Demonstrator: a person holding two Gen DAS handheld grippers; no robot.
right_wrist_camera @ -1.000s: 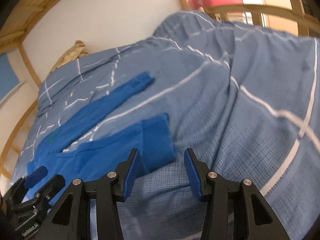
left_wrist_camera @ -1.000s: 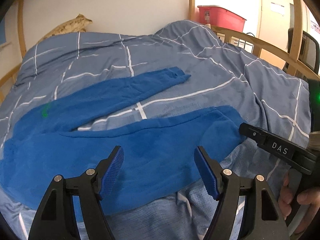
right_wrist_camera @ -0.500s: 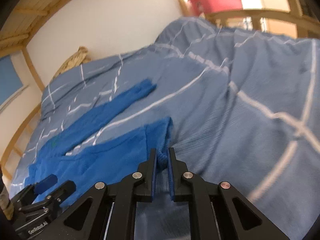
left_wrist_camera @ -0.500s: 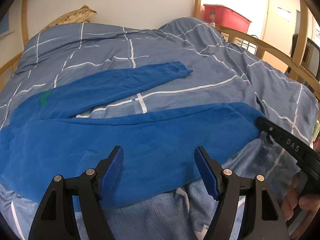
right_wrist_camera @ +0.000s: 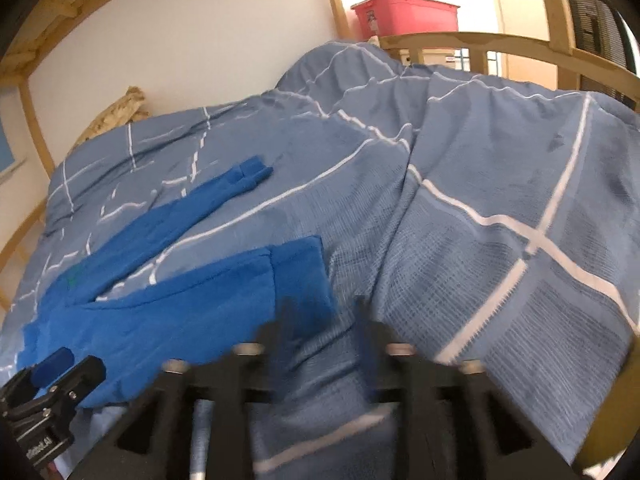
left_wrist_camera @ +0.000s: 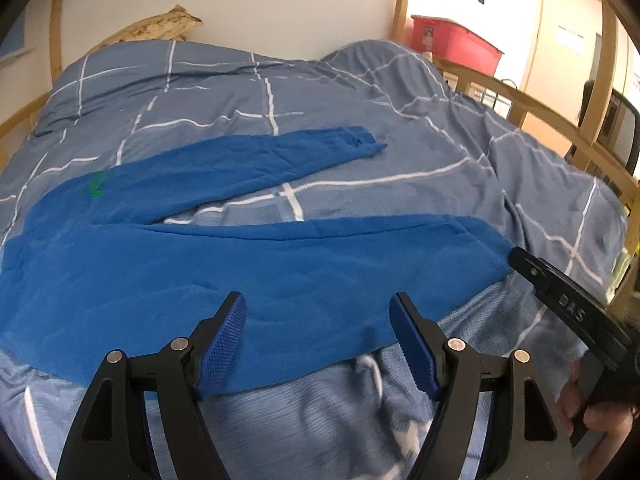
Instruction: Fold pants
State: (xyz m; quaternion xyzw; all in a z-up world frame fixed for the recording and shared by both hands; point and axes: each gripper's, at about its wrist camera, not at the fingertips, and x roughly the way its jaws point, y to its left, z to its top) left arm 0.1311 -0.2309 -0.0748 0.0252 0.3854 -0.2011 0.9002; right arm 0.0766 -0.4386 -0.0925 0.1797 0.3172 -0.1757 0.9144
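— Looking at your left hand-held gripper (left_wrist_camera: 318, 342), what do you see?

— You hold it released, blue pads spread wide above the near leg of the blue pants (left_wrist_camera: 240, 280), gripping nothing.

— And your right hand-held gripper (right_wrist_camera: 324, 332)?

— It is blurred; its jaws have just been opening, and you have nothing pinched between them. The cuff lies just beyond its left finger.

— Where are the pants?

— Spread flat on the checked blue duvet (left_wrist_camera: 400, 140) of the bed, legs apart in a V. A red bin (right_wrist_camera: 404, 14) stands behind the wooden rail (right_wrist_camera: 480, 42).
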